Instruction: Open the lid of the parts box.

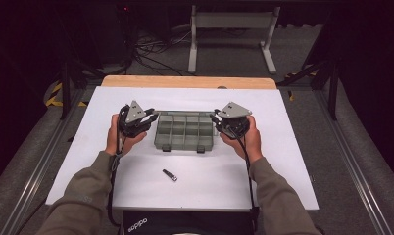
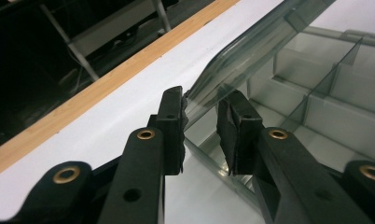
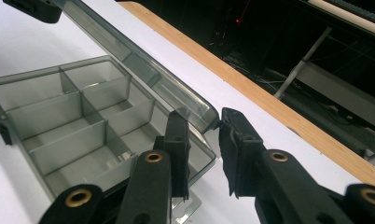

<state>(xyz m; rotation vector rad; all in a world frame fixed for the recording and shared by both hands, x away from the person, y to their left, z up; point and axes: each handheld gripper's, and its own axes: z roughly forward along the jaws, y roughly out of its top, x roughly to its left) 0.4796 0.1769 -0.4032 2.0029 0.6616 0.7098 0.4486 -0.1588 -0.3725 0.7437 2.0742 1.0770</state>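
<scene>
A smoky transparent compartment box (image 1: 185,132) lies at the middle of the white table. Its hinged lid (image 2: 251,51) is raised off the tray and slants up toward the far side. My left gripper (image 1: 153,116) is shut on the lid's left corner, which sits between its jaws (image 2: 202,100). At the other end my right gripper (image 1: 214,117) is shut on the right corner (image 3: 203,119). The tray's empty compartments (image 3: 59,116) show under the lid (image 3: 129,60). The left gripper's jaw tip (image 3: 36,9) shows far off in the right gripper view.
A small black cylinder with a silver tip (image 1: 169,175) lies on the table in front of the box. A wooden strip (image 1: 187,82) runs along the table's far edge, with a metal frame and cables on the floor beyond.
</scene>
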